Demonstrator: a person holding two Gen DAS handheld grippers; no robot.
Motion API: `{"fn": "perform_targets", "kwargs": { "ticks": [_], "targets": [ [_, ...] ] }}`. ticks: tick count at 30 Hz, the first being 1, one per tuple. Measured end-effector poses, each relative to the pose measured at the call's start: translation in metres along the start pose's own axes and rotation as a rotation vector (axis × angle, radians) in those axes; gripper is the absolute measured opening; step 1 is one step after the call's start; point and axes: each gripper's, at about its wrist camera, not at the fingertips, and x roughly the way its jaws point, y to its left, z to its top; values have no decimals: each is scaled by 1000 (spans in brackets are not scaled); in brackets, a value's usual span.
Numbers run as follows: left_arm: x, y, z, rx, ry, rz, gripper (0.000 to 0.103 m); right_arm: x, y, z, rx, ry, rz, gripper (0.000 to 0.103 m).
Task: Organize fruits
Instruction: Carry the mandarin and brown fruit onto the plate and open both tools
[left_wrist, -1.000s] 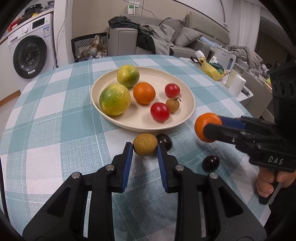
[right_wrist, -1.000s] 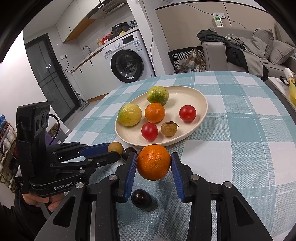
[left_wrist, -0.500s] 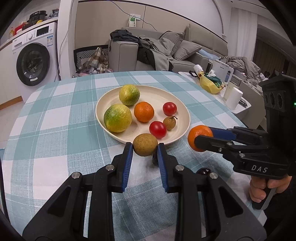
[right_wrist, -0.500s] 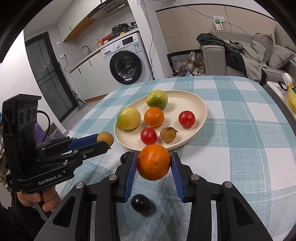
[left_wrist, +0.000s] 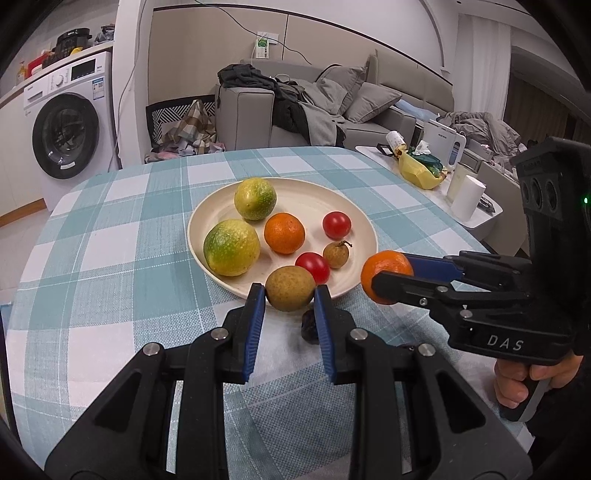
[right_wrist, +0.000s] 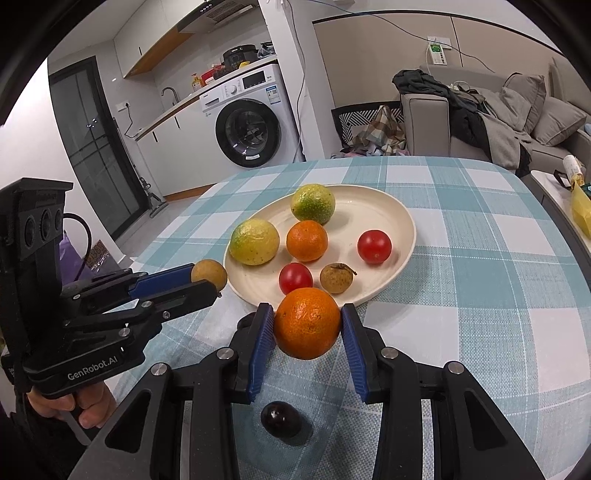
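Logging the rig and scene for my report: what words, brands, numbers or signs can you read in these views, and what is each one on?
"DAS": white letters on the body of the right gripper, seen from the left wrist.
"GenRobot.AI": white letters on the body of the left gripper, seen from the right wrist.
Washing machine: sticker and panel markings too small to read.
White wall unit with a green mark: blurred, unreadable.

Woven checked tablecloth (left_wrist: 110, 280), matt cream plate (left_wrist: 332, 201), glossy dark fruit (right_wrist: 280, 419)
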Motion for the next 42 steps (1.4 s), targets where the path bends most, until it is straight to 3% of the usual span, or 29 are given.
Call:
{"fn": "perform_targets", "kwargs": {
  "ticks": [31,34,36,38,40,42],
  "targets": [
    [49,10,18,-25,21,34,24,39,-12,36,92,-27,-68,39],
    [49,11,17,-30,19,39,24,39,-12,37,85,-28,-58,41],
    [47,12,18,-31,18,42,24,37,-11,36,74,-37,-73,50],
    [44,13,17,-36,19,42,25,34,-12,36,66,-45,-87,50],
    [41,14,16,-39,23,45,34,31,-14,35,65,-39,-98,53],
    [36,15,15,-46,18,54,45,27,-17,34,68,-39,-102,63]
  ]
}}
